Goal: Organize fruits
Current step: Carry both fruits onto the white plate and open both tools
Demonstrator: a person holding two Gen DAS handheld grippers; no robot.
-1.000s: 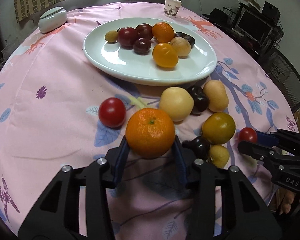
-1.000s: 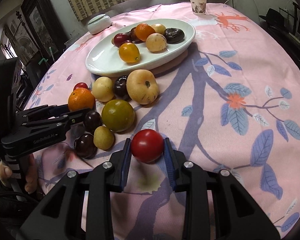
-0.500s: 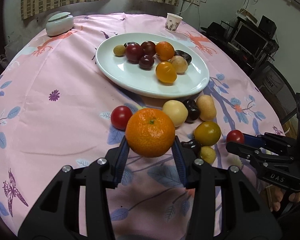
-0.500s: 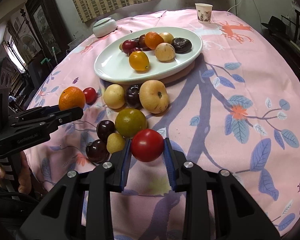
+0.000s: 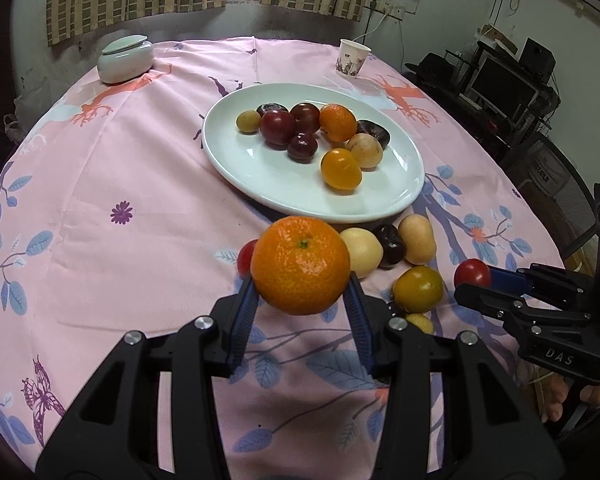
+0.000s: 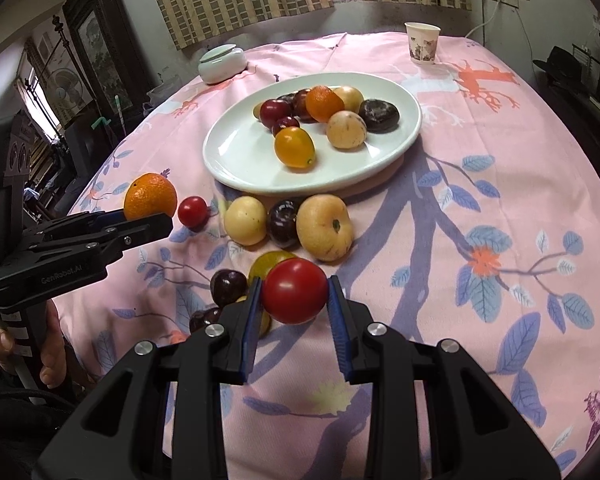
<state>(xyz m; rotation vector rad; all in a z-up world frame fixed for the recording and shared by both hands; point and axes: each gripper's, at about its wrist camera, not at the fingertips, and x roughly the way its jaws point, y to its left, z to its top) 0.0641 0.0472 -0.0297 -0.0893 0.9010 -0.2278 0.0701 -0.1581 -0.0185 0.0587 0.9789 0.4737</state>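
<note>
My left gripper (image 5: 300, 292) is shut on an orange (image 5: 300, 266) and holds it above the pink tablecloth, in front of the white plate (image 5: 260, 180). It also shows in the right wrist view (image 6: 150, 216). My right gripper (image 6: 294, 300) is shut on a red tomato (image 6: 294, 291), lifted above the cloth; the tomato also shows in the left wrist view (image 5: 472, 273). The plate (image 6: 236, 160) holds several fruits. Loose fruits lie between the plate and the grippers: a flat peach (image 6: 325, 227), a pale yellow fruit (image 6: 245, 220), a dark plum (image 6: 283, 222), a red tomato (image 6: 192, 211).
A lidded ceramic jar (image 5: 126, 60) stands at the far left of the round table. A paper cup (image 5: 352, 59) stands at the far right. Furniture and a chair crowd the table's right side. A hand (image 6: 4, 348) holds the left gripper's handle.
Both grippers have risen and pulled back from the table with their fruits, so the plate and loose fruits look farther away. Both grips are unchanged.
</note>
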